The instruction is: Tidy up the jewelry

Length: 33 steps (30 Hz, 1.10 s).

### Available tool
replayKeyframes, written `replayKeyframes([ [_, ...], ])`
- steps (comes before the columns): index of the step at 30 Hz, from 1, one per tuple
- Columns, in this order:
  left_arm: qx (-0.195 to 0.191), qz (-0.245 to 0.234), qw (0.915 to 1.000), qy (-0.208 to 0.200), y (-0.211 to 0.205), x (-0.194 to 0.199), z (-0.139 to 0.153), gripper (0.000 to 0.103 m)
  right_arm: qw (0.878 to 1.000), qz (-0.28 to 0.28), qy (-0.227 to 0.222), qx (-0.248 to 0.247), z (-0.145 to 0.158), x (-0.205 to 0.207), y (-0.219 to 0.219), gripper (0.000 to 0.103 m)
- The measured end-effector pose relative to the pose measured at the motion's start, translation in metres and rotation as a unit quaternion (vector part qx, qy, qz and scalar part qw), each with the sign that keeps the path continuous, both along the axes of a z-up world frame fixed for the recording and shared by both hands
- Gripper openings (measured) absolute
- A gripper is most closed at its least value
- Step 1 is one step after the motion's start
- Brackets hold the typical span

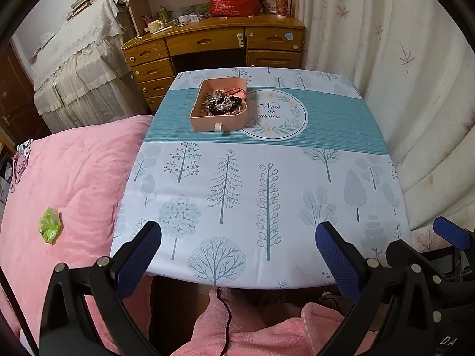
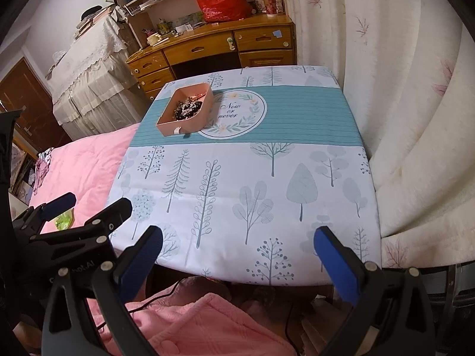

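Both the left gripper [image 1: 237, 237] and right gripper [image 2: 237, 237] are hanging with jaws apart, empty; jewelry [image 1: 222, 103] is lying tangled in the pink box [image 1: 219, 123], single pieces indistinguishable.

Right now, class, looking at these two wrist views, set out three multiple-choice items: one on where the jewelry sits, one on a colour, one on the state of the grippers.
1. Where is the jewelry?
A. Scattered on the tablecloth
B. Inside the pink tray
C. On the pink blanket

2. What colour is the band across the tablecloth under the tray?
A. Teal
B. Red
C. Yellow

3. How do the left gripper and right gripper stand?
A. Both open, holding nothing
B. Both shut on beads
C. Left open, right shut

Answers:
1 B, the beads are heaped within the tray's walls.
2 A, a teal striped band runs beneath it.
3 A, each pair of fingers is spread wide with only cloth between.
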<state>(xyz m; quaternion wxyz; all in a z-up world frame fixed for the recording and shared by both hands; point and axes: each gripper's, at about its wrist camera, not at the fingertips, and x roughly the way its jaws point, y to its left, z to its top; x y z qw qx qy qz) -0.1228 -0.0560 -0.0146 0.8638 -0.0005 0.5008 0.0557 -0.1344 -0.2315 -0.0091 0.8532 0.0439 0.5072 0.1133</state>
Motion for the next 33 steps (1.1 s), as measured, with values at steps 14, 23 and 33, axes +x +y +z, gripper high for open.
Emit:
replayKeyframes([
  [14,-0.001,-0.001,1.0,0.003,-0.003,0.002,0.001,0.102,1.0,0.001,0.002,-0.001,-0.002,0.004,-0.002,0.102],
  [23,0.001,-0.005,1.0,0.003,-0.008,0.005,0.0,0.102,1.0,-0.002,0.006,0.003,-0.006,0.008,-0.01,0.102],
  [33,0.005,-0.008,1.0,0.002,-0.011,0.007,0.0,0.102,1.0,-0.002,0.005,0.004,-0.007,0.008,-0.012,0.102],
])
